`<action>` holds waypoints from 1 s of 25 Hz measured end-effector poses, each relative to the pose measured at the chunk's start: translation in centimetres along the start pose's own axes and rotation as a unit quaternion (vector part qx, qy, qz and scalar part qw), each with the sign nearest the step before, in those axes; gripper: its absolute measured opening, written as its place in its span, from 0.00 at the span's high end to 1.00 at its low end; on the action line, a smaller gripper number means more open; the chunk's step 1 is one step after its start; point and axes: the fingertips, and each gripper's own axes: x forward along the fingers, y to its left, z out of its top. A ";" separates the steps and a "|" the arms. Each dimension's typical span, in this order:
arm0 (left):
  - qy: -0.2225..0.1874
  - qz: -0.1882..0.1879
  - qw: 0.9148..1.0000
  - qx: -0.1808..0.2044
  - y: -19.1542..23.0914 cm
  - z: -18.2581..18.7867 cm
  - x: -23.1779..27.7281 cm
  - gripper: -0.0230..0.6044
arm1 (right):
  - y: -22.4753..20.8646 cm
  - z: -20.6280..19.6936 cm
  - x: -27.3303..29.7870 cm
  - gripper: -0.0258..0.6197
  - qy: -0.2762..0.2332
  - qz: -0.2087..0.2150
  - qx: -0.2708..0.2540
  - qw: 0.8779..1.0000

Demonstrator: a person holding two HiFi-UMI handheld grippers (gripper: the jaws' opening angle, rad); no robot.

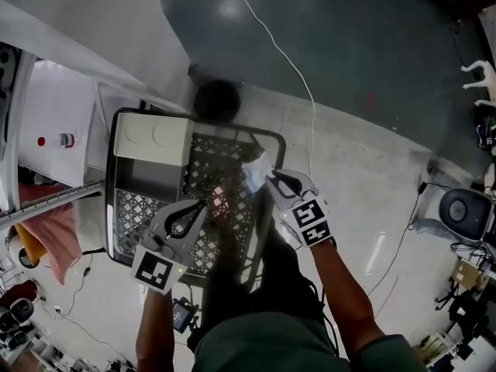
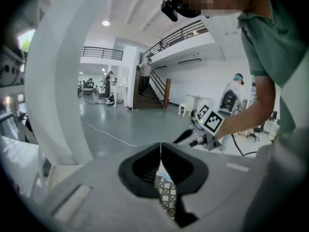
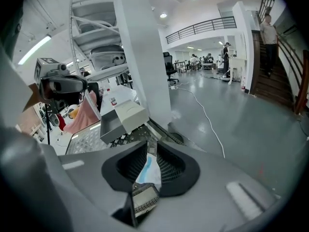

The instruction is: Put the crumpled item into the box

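Note:
A crumpled white and light-blue item [image 1: 254, 173] hangs at the tips of my right gripper [image 1: 267, 179], above the right part of a black mesh cart [image 1: 267, 135]. In the right gripper view the item [image 3: 148, 173] fills the narrow gap between the jaws of my right gripper [image 3: 149, 146], which hold it. The box [image 1: 151, 157], white with an open grey inside, stands in the cart's far left corner; it also shows ahead in the right gripper view [image 3: 120, 120]. My left gripper [image 1: 206, 202] hovers over the cart's middle, shut and empty [image 2: 160, 146].
A white cable [image 1: 287, 60] runs across the grey floor beyond the cart. A black round object [image 1: 216, 99] sits behind the cart. A white bench [image 1: 62, 107] and pink cloth [image 1: 58, 235] lie left. Equipment [image 1: 463, 206] stands far right.

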 end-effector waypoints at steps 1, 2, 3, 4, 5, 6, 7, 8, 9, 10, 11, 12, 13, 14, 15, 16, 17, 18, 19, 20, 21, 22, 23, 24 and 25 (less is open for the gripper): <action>0.003 -0.001 1.000 -0.002 -0.1 -0.4 0.3 0.95 | -0.1 -0.7 0.4 0.85 0.006 0.002 0.002 1.000; 0.006 -0.002 1.000 -0.004 -0.1 -0.8 0.6 0.95 | -0.2 -1.4 0.8 0.84 0.012 0.005 0.005 1.000; 0.009 -0.003 1.000 -0.005 -0.2 -1.2 0.9 0.94 | -0.3 -2.0 1.2 0.84 0.017 0.008 0.007 1.000; 0.011 -0.004 1.000 -0.007 -0.2 -1.5 1.1 0.94 | -0.3 -2.6 1.6 0.83 0.023 0.011 0.009 1.000; 0.013 -0.005 1.000 -0.008 -0.2 -1.9 1.4 0.94 | -0.3 -3.1 2.0 0.82 0.028 0.015 0.011 0.999; 0.015 -0.005 1.000 -0.012 -0.2 -2.2 1.6 0.93 | -0.4 -3.5 2.5 0.81 0.033 0.018 0.012 0.999; 0.016 -0.005 1.000 -0.016 -0.2 -2.4 1.9 0.93 | -0.5 -3.9 2.9 0.81 0.037 0.021 0.013 0.999; 0.016 -0.005 1.000 -0.020 -0.1 -2.7 2.1 0.93 | -0.6 -4.3 3.4 0.80 0.040 0.023 0.013 0.999; 0.017 -0.005 1.000 -0.023 0.0 -2.9 2.2 0.93 | -0.7 -4.7 3.8 0.79 0.043 0.025 0.013 0.999; 0.018 -0.004 1.000 -0.025 0.1 -3.2 2.4 0.92 | -0.7 -5.1 4.4 0.78 0.046 0.028 0.013 0.998; 0.020 -0.003 0.999 -0.027 0.3 -3.5 2.5 0.92 | -0.7 -5.5 4.9 0.76 0.051 0.032 0.012 0.998; 0.022 -0.002 0.999 -0.030 0.4 -3.8 2.6 0.92 | -0.8 -6.0 5.4 0.75 0.057 0.034 0.012 0.998; 0.024 -0.001 0.999 -0.033 0.6 -4.1 2.7 0.91 | -0.9 -6.6 6.0 0.74 0.066 0.034 0.013 0.997; 0.025 0.000 0.999 -0.035 0.7 -4.5 2.9 0.91 | -1.0 -7.3 6.5 0.73 0.076 0.035 0.015 0.996; 0.026 0.000 0.999 -0.036 0.9 -4.8 3.0 0.91 | -1.1 -7.9 6.9 0.72 0.084 0.037 0.016 0.996; 0.027 0.001 0.999 -0.038 1.0 -5.1 3.1 0.90 | -1.1 -8.4 7.5 0.71 0.090 0.039 0.018 0.995; 0.028 0.002 0.999 -0.041 1.1 -5.4 3.2 0.90 | -1.1 -8.8 8.0 0.70 0.093 0.041 0.019 0.995; 0.029 0.003 0.999 -0.044 1.2 -5.8 3.3 0.90 | -1.2 -9.3 8.5 0.68 0.095 0.042 0.019 0.994; 0.031 0.003 0.998 -0.046 1.2 -6.1 3.3 0.90 | -1.2 -9.7 8.9 0.66 0.099 0.041 0.019 0.994; 0.031 0.003 0.998 -0.047 1.3 -6.3 3.4 0.90 | -1.3 -10.1 9.2 0.65 0.104 0.040 0.018 0.994; 0.031 0.003 0.998 -0.048 1.4 -6.5 3.5 0.90 | -1.3 -10.3 9.5 0.64 0.110 0.039 0.016 0.993; 0.032 0.003 0.998 -0.050 1.6 -6.7 3.5 0.90 | -1.4 -10.5 9.9 0.63 0.114 0.037 0.014 0.993; 0.032 0.004 0.998 -0.052 1.7 -7.0 3.6 0.89 | -1.5 -10.6 10.2 0.63 0.116 0.036 0.010 0.993; 0.034 0.005 0.998 -0.054 1.8 -7.2 3.7 0.89 | -1.5 -10.7 10.5 0.63 0.117 0.035 0.005 0.993; 0.037 0.007 0.998 -0.055 1.9 -7.4 3.6 0.89 | -1.5 -10.8 10.7 0.63 0.118 0.035 -0.001 0.992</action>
